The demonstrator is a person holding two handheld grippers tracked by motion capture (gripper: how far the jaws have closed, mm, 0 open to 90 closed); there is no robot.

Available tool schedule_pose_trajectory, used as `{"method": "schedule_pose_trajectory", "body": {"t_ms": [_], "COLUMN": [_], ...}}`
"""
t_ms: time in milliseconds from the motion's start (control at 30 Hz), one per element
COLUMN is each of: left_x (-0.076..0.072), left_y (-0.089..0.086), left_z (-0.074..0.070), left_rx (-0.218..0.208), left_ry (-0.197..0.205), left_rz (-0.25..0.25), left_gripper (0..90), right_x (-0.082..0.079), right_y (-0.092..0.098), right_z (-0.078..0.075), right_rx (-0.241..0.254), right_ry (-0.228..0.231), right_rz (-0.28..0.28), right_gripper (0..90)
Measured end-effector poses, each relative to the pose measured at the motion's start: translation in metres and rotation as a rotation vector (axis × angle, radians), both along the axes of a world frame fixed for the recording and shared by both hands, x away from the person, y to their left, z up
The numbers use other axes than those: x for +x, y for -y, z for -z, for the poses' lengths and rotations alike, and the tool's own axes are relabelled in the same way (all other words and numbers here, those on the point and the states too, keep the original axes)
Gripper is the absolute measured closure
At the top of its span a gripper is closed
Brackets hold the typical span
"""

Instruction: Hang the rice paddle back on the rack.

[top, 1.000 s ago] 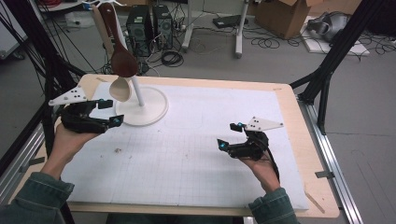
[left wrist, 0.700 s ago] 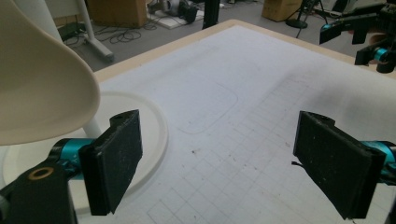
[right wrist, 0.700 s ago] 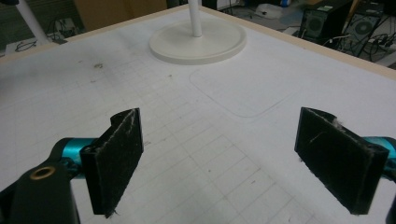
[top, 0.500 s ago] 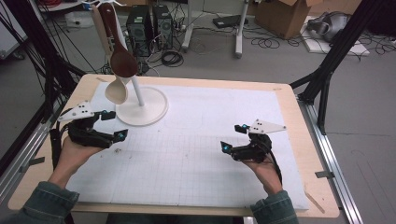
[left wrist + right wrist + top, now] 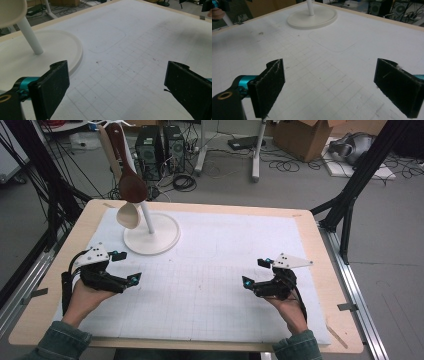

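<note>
Hanging already on the white stand (image 5: 151, 236), both spoons (image 5: 131, 185) look done, while left tongs (image 5: 126, 267) and right tongs (image 5: 256, 272) have just been opening, nothing between them, over the tabletop (image 5: 210, 285).

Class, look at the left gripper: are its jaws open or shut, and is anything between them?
Open. The left gripper has just been opening; its jaws stand wide apart over the bare white mat, nothing between them.

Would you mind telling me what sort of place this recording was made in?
Probably a lab or workshop: a wooden table inside a black frame, computer towers and loose cables on the floor, a cardboard box behind.
</note>
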State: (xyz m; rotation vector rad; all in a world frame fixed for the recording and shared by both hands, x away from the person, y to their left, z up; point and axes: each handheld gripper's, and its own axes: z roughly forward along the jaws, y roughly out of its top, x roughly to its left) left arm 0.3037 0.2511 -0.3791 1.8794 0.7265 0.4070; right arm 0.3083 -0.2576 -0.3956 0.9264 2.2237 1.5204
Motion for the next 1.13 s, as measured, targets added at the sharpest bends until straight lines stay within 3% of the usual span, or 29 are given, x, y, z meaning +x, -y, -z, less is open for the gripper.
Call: {"method": "schedule_pose_trajectory", "body": {"t_ms": [100, 200, 1133], "left_x": [-0.003, -0.005, -0.023], "left_y": [-0.001, -0.001, -0.008], "left_z": [0.005, 0.01, 0.031], "left_rx": [0.006, 0.005, 0.01], "left_ry": [-0.006, -0.016, -0.029], "left_rz": [-0.003, -0.008, -0.035], "left_gripper": [5.8, 4.9, 1.7], "right_x": [-0.002, -0.003, -0.021], "right_y": [0.003, 0.005, 0.023], "right_z": [0.002, 0.003, 0.012], "right_rx": [0.0, -0.01, -0.021], "right_ry": [-0.006, -0.005, -0.01], "right_rz": [0.012, 0.036, 0.087], "right_gripper": [9.0, 1.8, 1.8]}}
